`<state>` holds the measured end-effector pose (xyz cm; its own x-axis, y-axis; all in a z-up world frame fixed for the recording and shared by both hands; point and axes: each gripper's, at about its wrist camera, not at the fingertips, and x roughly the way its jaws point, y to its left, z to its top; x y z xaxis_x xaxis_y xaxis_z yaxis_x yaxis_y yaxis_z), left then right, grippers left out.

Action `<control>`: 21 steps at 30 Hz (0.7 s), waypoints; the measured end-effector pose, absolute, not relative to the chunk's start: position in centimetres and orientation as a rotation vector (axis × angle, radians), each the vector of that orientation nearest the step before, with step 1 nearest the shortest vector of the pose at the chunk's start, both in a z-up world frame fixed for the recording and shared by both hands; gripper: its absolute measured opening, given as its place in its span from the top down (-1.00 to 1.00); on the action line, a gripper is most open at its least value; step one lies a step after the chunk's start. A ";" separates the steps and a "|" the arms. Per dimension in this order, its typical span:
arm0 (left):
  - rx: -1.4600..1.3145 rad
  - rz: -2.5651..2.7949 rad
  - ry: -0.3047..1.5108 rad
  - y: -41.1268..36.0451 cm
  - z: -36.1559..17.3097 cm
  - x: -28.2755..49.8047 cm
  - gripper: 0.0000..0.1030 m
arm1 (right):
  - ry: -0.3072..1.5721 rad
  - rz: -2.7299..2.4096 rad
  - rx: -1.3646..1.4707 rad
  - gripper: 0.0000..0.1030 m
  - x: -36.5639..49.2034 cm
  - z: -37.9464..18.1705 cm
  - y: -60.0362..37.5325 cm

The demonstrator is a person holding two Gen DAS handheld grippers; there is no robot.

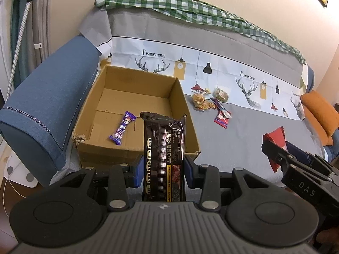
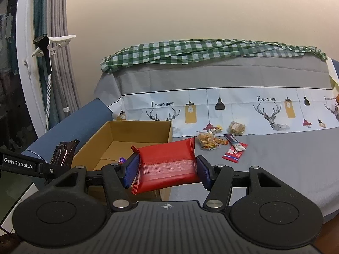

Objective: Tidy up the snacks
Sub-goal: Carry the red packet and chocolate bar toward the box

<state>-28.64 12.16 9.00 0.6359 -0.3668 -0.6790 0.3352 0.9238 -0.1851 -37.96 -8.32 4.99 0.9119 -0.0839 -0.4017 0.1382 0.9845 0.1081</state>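
My left gripper (image 1: 163, 169) is shut on a dark brown cracker pack (image 1: 163, 148), held upright just in front of the near wall of an open cardboard box (image 1: 84, 114). A purple candy bar (image 1: 122, 128) lies on the box floor. My right gripper (image 2: 167, 169) is shut on a red snack pack (image 2: 167, 165), held near the box's (image 2: 169, 131) right front corner. The red pack (image 1: 275, 146) and right gripper also show at the right of the left wrist view. The brown pack (image 2: 64, 153) shows at the left of the right wrist view.
Several loose snacks lie on the grey sofa seat right of the box: clear bags of yellow snacks (image 1: 200, 101), a nut bag (image 1: 221, 94), red-and-blue sachets (image 1: 222, 116). A blue armrest (image 1: 48, 110) flanks the box on the left. An orange cushion (image 1: 320, 114) sits far right.
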 end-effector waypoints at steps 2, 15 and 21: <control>-0.046 -0.398 0.783 12.2 9.0 -28.6 0.17 | 0.408 -0.114 0.132 -0.16 -37.8 5.0 -8.2; -0.057 -0.387 0.797 12.4 8.6 -28.1 0.17 | 0.429 -0.113 0.126 -0.16 -37.2 4.6 -8.1; -0.052 -0.384 0.815 12.5 8.2 -27.4 0.17 | 0.447 -0.111 0.129 -0.16 -36.5 4.3 -8.1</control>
<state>-27.39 12.49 8.17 0.6214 -0.3536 -0.6992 0.3141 0.9300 -0.1912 -36.54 -8.11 4.31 0.8961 -0.0781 -0.4369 0.1347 0.9858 0.1000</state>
